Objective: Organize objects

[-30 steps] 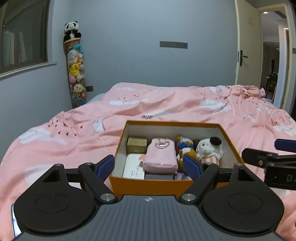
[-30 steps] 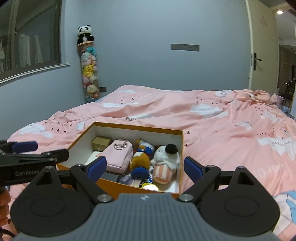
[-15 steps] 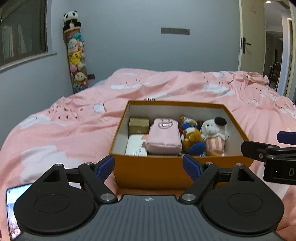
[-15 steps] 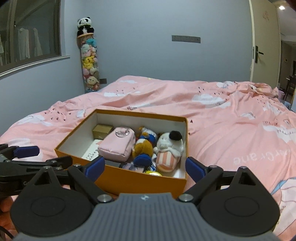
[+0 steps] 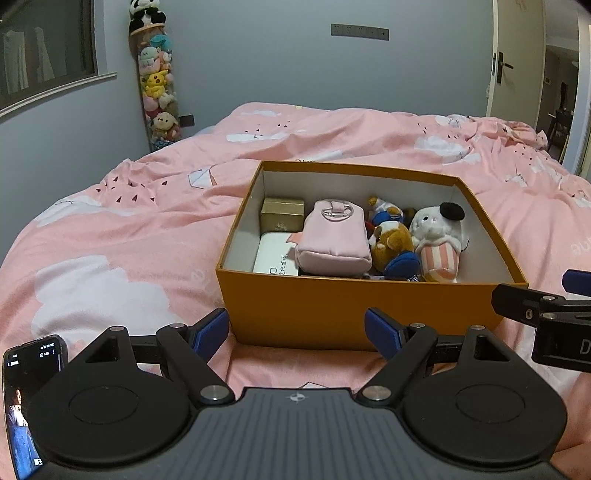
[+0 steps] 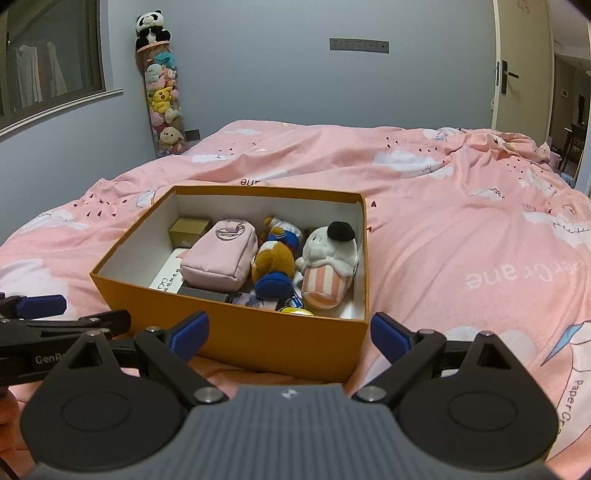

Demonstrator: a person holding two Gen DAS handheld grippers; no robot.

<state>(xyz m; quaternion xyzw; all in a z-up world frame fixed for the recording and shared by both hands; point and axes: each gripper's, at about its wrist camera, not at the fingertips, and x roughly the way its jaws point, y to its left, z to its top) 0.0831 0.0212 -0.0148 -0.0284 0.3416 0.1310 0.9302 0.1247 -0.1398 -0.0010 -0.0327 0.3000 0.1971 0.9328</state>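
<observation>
Orange box (image 5: 354,314) sits open-topped on the pink bed (image 5: 110,236), just beyond both tools, its near wall facing the cameras. Inside, at the far left, a small gold box (image 5: 282,215) stands behind a flat white box (image 5: 275,256). A pink pouch (image 5: 334,240) with a metal ring at its far end lies in the middle, touching the white box. Right of it lie a brown plush with blue feet (image 5: 393,243) and, behind that, a duck plush (image 6: 281,233). At the right end rests a white plush with a black ear and striped body (image 5: 439,240). From the right wrist view, a dark flat item (image 6: 203,294), a small card (image 6: 255,301) and a yellow round thing (image 6: 297,311) line the near inside wall.

Left hand-held gripper (image 5: 297,332) hovers in front of the box's near wall, released, with its blue pads spread wide and nothing between them. Right hand-held gripper (image 6: 290,334) hangs near the box's near right corner, likewise released and empty.

At the left view's lower left edge a phone (image 5: 33,398) shows a lit screen. Against the far wall stands a clear tube of plush toys (image 6: 164,96), topped by a panda (image 6: 152,24).
</observation>
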